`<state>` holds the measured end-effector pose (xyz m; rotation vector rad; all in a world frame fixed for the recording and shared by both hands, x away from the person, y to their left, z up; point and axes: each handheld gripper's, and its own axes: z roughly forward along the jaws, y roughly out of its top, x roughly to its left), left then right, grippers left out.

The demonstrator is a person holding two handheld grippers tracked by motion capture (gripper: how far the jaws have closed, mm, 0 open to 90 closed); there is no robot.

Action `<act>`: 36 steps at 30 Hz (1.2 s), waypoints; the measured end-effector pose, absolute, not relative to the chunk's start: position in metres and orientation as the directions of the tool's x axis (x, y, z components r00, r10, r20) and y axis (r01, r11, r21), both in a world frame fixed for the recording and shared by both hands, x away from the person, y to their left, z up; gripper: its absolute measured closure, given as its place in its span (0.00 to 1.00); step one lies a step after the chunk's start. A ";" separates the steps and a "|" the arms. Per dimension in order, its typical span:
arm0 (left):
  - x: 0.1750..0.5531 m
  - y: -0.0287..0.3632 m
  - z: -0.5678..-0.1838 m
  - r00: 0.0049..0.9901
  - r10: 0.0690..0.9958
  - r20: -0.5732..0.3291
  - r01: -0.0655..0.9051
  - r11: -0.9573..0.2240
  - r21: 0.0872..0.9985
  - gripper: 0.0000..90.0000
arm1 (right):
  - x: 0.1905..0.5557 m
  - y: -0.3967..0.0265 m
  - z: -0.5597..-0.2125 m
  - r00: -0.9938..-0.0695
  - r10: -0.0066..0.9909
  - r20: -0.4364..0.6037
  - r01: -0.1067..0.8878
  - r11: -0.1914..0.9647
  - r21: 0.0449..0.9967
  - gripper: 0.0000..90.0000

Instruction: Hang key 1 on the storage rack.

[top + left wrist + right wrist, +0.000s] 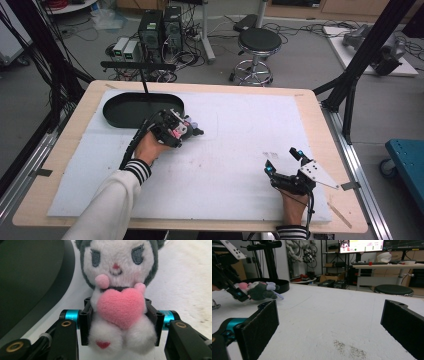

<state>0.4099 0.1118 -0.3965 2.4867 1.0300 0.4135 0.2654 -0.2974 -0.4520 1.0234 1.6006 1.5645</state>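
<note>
A plush toy (117, 277) with a white face, grey hood and a pink heart on its chest sits between the jaws of my left gripper (120, 320), whose pads press on its body from both sides. From above, the left gripper (180, 131) holds the toy (189, 125) just right of a black oval tray (120, 107). The right gripper view shows the toy (260, 291) lying sideways in that grip, low over the mat. My right gripper (283, 161) rests at the near right of the table, its jaws wide open with nothing between them (329, 322).
A white foam mat (240, 130) covers the wooden table top (310, 100). The tray's dark rim (30, 277) lies close on the left of the toy. A black stool (259, 40) and computer cases (160, 30) stand on the floor beyond the far edge.
</note>
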 end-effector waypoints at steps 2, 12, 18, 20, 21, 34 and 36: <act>0.408 0.114 -0.392 0.698 0.711 0.081 0.588 -0.634 0.502 0.57 | 0.265 -0.297 -0.452 -0.470 0.881 0.061 0.081 -0.025 0.996 0.01; 0.397 0.131 -0.365 0.715 0.697 0.046 0.518 -0.574 0.634 0.57 | 0.266 -0.297 -0.452 -0.469 0.881 0.055 0.076 -0.022 0.997 0.01; 0.394 0.149 -0.351 0.696 0.717 0.033 0.501 -0.518 0.694 0.57 | 0.266 -0.297 -0.452 -0.469 0.882 0.055 0.077 -0.021 0.997 0.01; 0.393 0.152 -0.349 0.692 0.722 0.033 0.500 -0.511 0.699 0.57 | 0.265 -0.297 -0.452 -0.468 0.882 0.055 0.077 -0.021 0.997 0.01; 0.393 0.154 -0.348 0.690 0.723 0.032 0.497 -0.506 0.706 0.57 | 0.265 -0.297 -0.452 -0.469 0.882 0.054 0.077 -0.020 0.997 0.01; 0.390 0.190 -0.323 0.622 0.783 0.016 0.475 -0.393 0.788 0.57 | 0.265 -0.297 -0.452 -0.469 0.882 0.048 0.073 -0.015 0.997 0.01; 0.390 0.195 -0.319 0.611 0.791 0.029 0.471 -0.392 0.790 0.57 | 0.265 -0.297 -0.452 -0.469 0.882 0.046 0.073 -0.013 0.997 0.01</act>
